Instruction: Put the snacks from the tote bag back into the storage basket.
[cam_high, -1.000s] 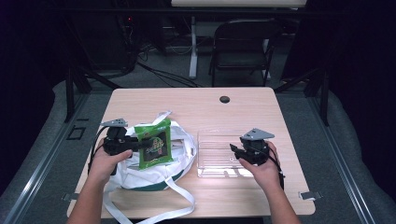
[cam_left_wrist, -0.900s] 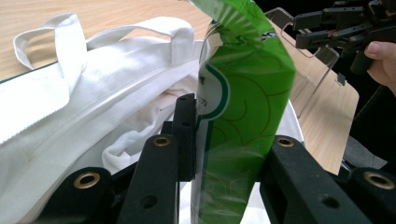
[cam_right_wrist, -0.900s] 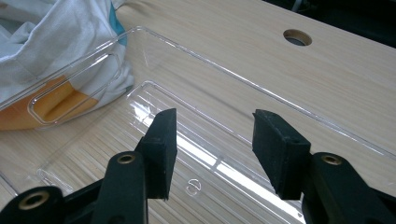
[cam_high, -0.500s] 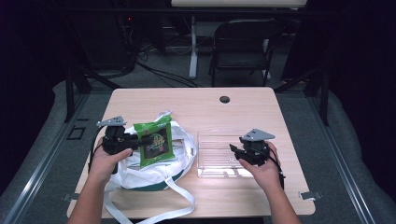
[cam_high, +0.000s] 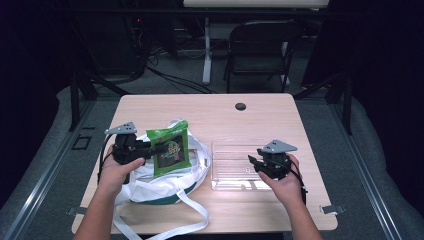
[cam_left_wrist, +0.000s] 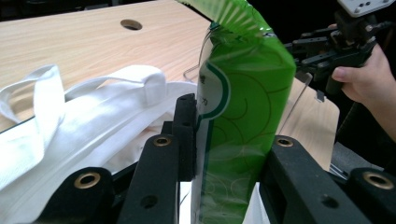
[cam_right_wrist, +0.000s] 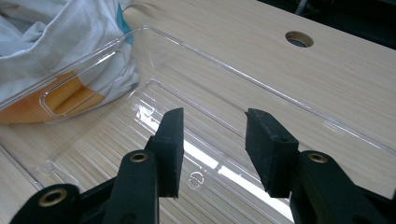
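My left gripper (cam_high: 152, 149) is shut on the edge of a green snack bag (cam_high: 169, 150) and holds it upright above a white tote bag (cam_high: 150, 185). In the left gripper view the black jaws (cam_left_wrist: 231, 126) pinch the green bag (cam_left_wrist: 238, 107), with the tote's straps (cam_left_wrist: 93, 121) behind. My right gripper (cam_high: 256, 162) hovers open over a clear plastic tray (cam_high: 230, 145). Its jaws (cam_right_wrist: 212, 135) have just been closing, nothing is between them, and the tray's rim (cam_right_wrist: 261, 86) lies beyond. Farther off, the left gripper view shows the right gripper (cam_left_wrist: 303, 56) in a hand.
The tote bag (cam_right_wrist: 60, 28) presses against the tray's left wall, and something orange (cam_right_wrist: 70, 100) shows through that wall. A round cable hole (cam_high: 240, 106) sits at the table's far side. A dark chair (cam_high: 260, 50) stands behind the table.
The green bag has tilted a little in the left gripper's hold. Both hands stay about where they were.
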